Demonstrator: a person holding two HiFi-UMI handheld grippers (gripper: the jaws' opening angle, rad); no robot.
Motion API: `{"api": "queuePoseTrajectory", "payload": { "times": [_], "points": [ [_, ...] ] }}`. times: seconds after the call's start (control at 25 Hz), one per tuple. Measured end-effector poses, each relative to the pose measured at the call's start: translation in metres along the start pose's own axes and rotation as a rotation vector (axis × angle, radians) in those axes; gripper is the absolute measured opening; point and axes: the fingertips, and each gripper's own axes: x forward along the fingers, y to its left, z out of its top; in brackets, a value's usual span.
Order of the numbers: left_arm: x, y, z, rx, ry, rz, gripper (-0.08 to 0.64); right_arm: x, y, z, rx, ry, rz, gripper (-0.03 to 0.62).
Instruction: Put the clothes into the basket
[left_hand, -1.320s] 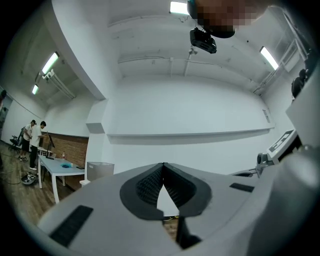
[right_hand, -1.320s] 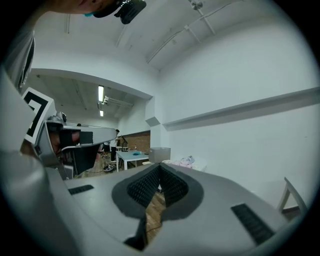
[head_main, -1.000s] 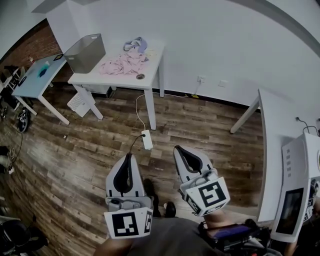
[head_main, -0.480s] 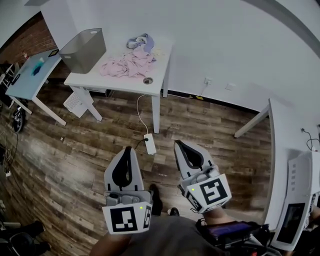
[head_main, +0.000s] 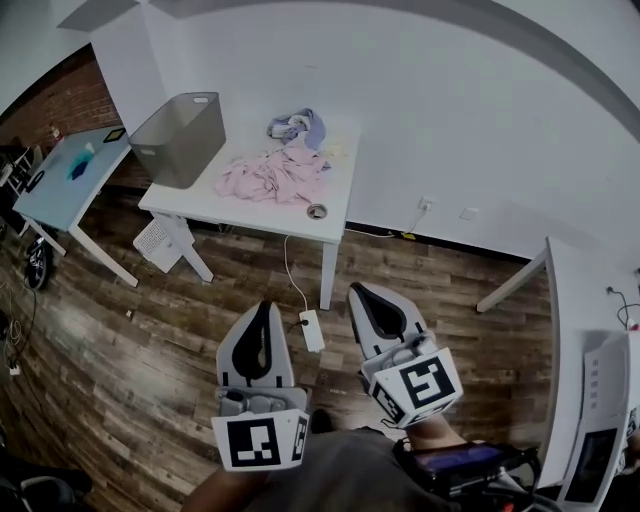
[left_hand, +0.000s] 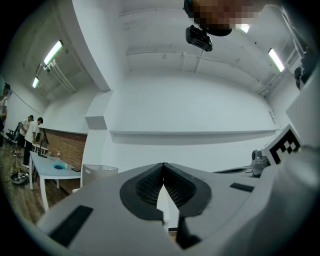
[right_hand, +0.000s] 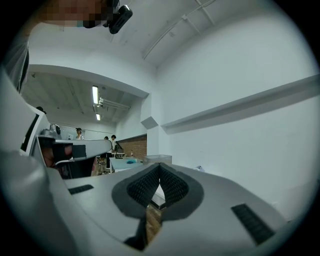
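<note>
A pink garment (head_main: 272, 176) lies crumpled on a white table (head_main: 200, 202) far ahead, with a lilac and grey garment (head_main: 299, 126) behind it. A grey basket (head_main: 180, 137) stands on the table's left end; its rim also shows in the left gripper view (left_hand: 99, 170). Both grippers hang low and close to me over the wooden floor, well short of the table. My left gripper (head_main: 260, 306) is shut with nothing between its tips (left_hand: 163, 164). My right gripper (head_main: 355, 293) is shut and empty too (right_hand: 159, 165).
A power strip (head_main: 312, 329) with its cable lies on the floor between me and the table. A light blue table (head_main: 62, 177) stands at the left, another white desk (head_main: 575, 300) at the right. Several people (left_hand: 29, 131) stand far off at the left.
The table with the clothes and basket has come nearer and shifted right and down in the head view. Both grippers keep their place and stay shut.
</note>
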Motion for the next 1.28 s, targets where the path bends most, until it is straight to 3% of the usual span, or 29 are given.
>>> {"api": "queuePoseTrajectory", "payload": {
  "times": [0.6, 1.28],
  "points": [
    [0.068, 0.026, -0.034, -0.020, 0.054, -0.006, 0.009, 0.068, -0.038, -0.015, 0.012, 0.032, -0.010, 0.006],
    [0.245, 0.049, -0.055, 0.024, 0.103, 0.053, 0.009, 0.213, -0.150, -0.012, 0.076, 0.000, 0.074, 0.006]
  ]
}}
